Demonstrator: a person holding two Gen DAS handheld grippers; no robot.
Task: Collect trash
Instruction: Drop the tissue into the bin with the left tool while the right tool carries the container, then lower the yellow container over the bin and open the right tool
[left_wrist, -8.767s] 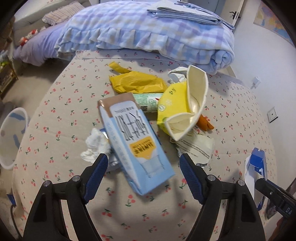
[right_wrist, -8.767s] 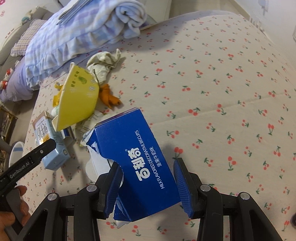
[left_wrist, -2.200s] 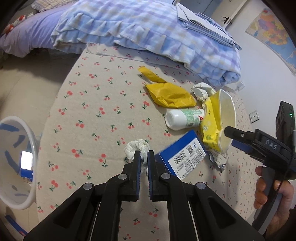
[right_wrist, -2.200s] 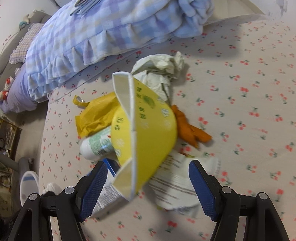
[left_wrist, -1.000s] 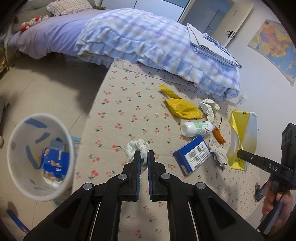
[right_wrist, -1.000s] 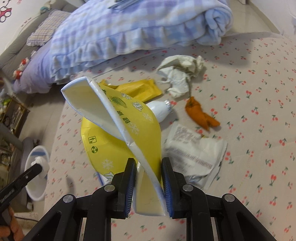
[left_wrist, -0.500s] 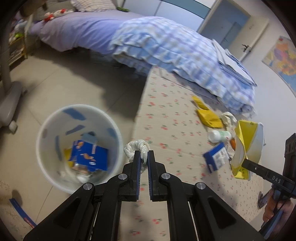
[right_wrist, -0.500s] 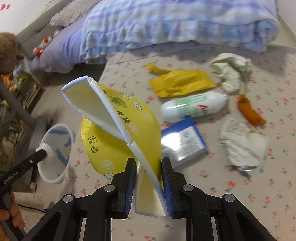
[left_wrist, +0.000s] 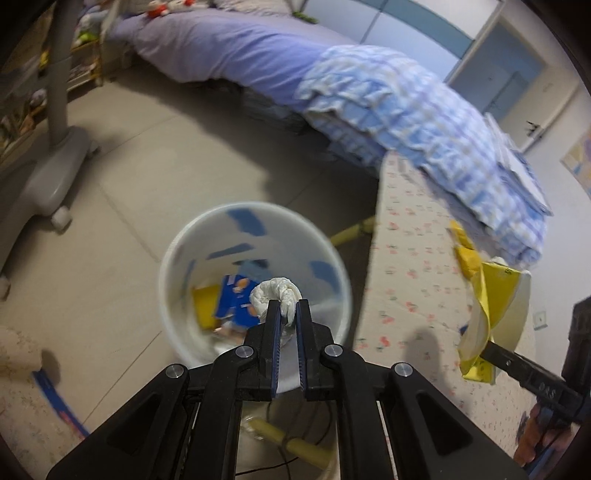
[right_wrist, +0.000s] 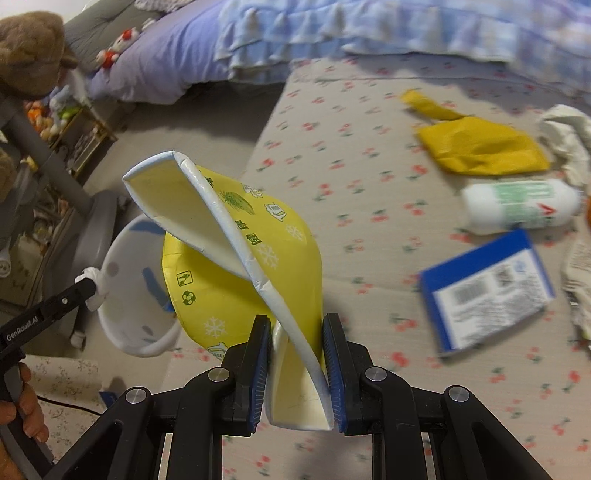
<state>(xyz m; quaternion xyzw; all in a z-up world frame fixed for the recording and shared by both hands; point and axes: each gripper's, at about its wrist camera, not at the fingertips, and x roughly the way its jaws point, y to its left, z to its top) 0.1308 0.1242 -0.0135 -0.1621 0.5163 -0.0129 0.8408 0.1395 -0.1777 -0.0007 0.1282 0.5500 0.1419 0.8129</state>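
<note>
My left gripper (left_wrist: 286, 314) is shut on a crumpled white tissue (left_wrist: 275, 291) and holds it above the open white trash bin (left_wrist: 177, 258) on the floor. The bin holds a blue biscuit box (left_wrist: 236, 301) and something yellow. My right gripper (right_wrist: 297, 336) is shut on a squashed yellow paper bowl (right_wrist: 240, 258) and holds it over the mattress edge; it also shows in the left wrist view (left_wrist: 495, 310). The bin (right_wrist: 125, 273) and the left gripper with the tissue (right_wrist: 92, 278) show at the left of the right wrist view.
On the cherry-print mattress (right_wrist: 369, 192) lie a yellow bag (right_wrist: 480, 151), a white bottle (right_wrist: 521, 206), a blue box (right_wrist: 487, 291), and crumpled paper (right_wrist: 565, 136). A checked blanket (left_wrist: 424, 122) lies behind. A grey stand base (left_wrist: 48, 177) is on the floor at left.
My left gripper has carried the tissue from the mattress edge to above the bin. My right gripper, with the yellow bowl, has moved left toward the mattress edge and the bin.
</note>
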